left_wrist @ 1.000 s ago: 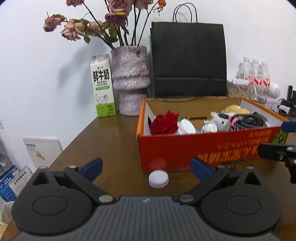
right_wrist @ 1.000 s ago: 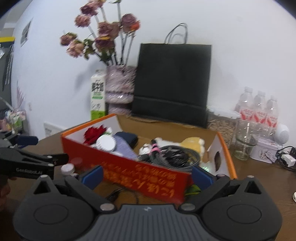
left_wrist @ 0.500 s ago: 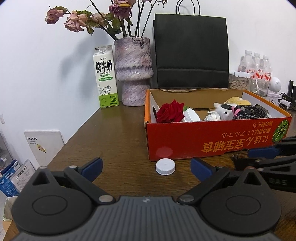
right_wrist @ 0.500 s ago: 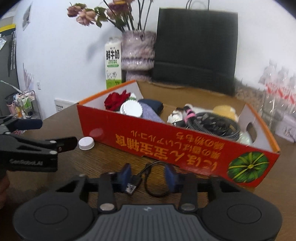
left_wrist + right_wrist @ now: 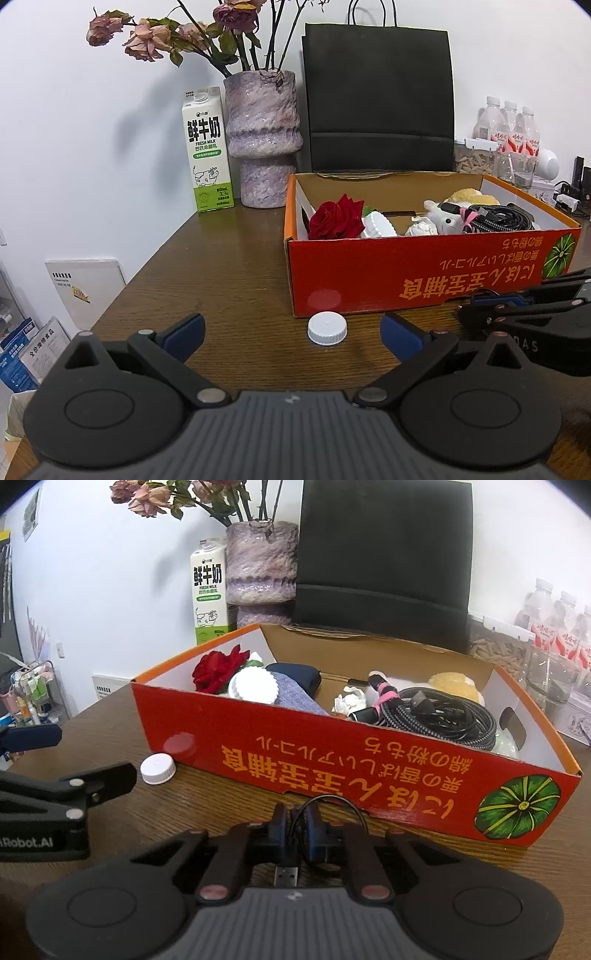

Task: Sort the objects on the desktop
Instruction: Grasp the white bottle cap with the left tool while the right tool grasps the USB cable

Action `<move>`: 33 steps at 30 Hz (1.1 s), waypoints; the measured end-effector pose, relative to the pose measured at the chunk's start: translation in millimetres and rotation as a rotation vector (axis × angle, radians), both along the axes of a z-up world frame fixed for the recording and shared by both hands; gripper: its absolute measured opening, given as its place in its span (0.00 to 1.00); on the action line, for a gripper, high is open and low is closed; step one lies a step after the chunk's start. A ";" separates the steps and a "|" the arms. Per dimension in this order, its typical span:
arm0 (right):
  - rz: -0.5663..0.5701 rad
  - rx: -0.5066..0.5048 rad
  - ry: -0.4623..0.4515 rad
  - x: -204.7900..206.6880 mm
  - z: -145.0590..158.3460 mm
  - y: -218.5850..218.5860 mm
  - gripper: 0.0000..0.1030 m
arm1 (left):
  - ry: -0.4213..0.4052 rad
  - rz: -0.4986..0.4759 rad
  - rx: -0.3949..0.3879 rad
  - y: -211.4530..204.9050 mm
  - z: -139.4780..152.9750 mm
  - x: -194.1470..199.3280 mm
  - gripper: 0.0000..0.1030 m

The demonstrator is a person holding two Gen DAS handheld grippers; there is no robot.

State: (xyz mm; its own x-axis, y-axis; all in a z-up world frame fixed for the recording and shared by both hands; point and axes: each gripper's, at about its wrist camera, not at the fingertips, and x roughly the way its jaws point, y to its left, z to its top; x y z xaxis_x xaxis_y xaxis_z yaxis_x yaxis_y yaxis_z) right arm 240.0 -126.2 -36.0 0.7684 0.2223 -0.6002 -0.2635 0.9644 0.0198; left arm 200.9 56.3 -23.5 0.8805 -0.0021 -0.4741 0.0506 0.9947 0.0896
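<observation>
The right gripper (image 5: pixel 296 818) is clamped on a thin black USB cable (image 5: pixel 334 805), which sits between its blue pads on the wooden table (image 5: pixel 207 794), just in front of the orange box (image 5: pixel 369 768). The cable's metal plug (image 5: pixel 286 876) lies at 6 o'clock of the pads, its long axis running toward the camera; the loop rises to 1 o'clock of them, and it may touch the box wall, though the view is too foreshortened to be sure.

The left gripper (image 5: pixel 291 328) stands spread wide with nothing between its pads. The white bottle cap (image 5: pixel 327 328) lies on the table at 12 o'clock of it, just short of the box.

The box front carries upside-down orange characters and a green pumpkin picture (image 5: pixel 519 806). The milk carton (image 5: pixel 207 151), at 11 o'clock beside the vase (image 5: pixel 263 140), reads "FRESH MILK" and "3.3g". The left gripper's body shows "Robot.AI" in the right wrist view.
</observation>
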 end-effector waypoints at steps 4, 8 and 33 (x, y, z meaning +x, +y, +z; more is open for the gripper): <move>-0.004 0.027 -0.008 -1.8 1.3 -5.7 0.07 | 0.013 -0.012 0.007 -3.3 -1.5 2.7 1.00; 0.001 0.032 -0.020 -5.9 2.9 -8.5 0.07 | 0.043 -0.029 0.007 -8.6 -3.3 10.3 0.99; -0.022 0.042 -0.051 -16.3 4.8 -27.6 0.07 | 0.164 0.015 -0.077 -18.8 -11.3 43.5 0.28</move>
